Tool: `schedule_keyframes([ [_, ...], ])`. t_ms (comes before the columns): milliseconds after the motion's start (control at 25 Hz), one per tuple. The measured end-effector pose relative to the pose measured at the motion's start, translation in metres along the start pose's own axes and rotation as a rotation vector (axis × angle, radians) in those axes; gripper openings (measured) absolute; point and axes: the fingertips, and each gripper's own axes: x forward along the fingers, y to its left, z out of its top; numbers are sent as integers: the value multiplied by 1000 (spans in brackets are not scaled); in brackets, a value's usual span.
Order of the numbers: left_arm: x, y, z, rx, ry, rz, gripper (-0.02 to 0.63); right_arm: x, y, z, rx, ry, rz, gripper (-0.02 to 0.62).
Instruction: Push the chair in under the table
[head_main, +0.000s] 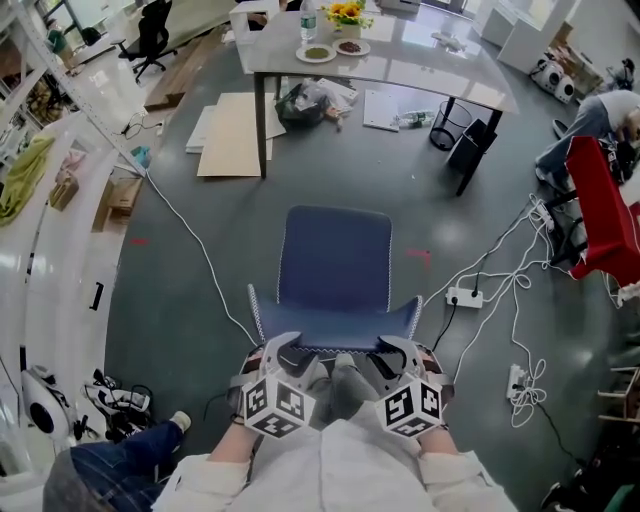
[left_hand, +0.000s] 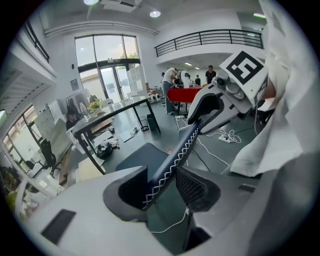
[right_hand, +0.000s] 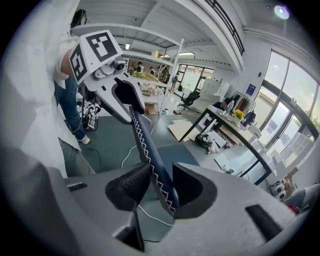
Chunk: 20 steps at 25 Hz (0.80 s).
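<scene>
A blue chair (head_main: 335, 265) stands on the grey floor with its seat facing the white table (head_main: 400, 70), well short of it. Both grippers grasp the top edge of its backrest from behind. My left gripper (head_main: 283, 350) holds the left part of that edge, my right gripper (head_main: 393, 350) the right part. In the left gripper view the zigzag-stitched backrest edge (left_hand: 175, 157) runs between the jaws of the left gripper (left_hand: 162, 185), pads against it. In the right gripper view the same edge (right_hand: 142, 140) is pinched in the right gripper (right_hand: 160, 187).
Cardboard sheets (head_main: 235, 135) and a black bag (head_main: 300, 105) lie under the table's left end, and a black bin (head_main: 450, 125) stands under its right end. A power strip with white cables (head_main: 465, 297) lies right of the chair. White shelving (head_main: 60, 200) lines the left side.
</scene>
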Motion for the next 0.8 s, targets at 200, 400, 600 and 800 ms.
schedule_keyframes([
  [200,0,2,2,-2,-15,-6,179,5,-2,-1,36,3,36,129],
  [400,-2,3,2,-10,-24,-25,179,6,-2,1,52,-3,52,135],
  [600,8,19,6,-19,-23,-4,181,19,-17,6,30,2,23,133],
  [800,19,41,15,-31,-24,-5,181,32,-41,15,24,-6,13,135],
])
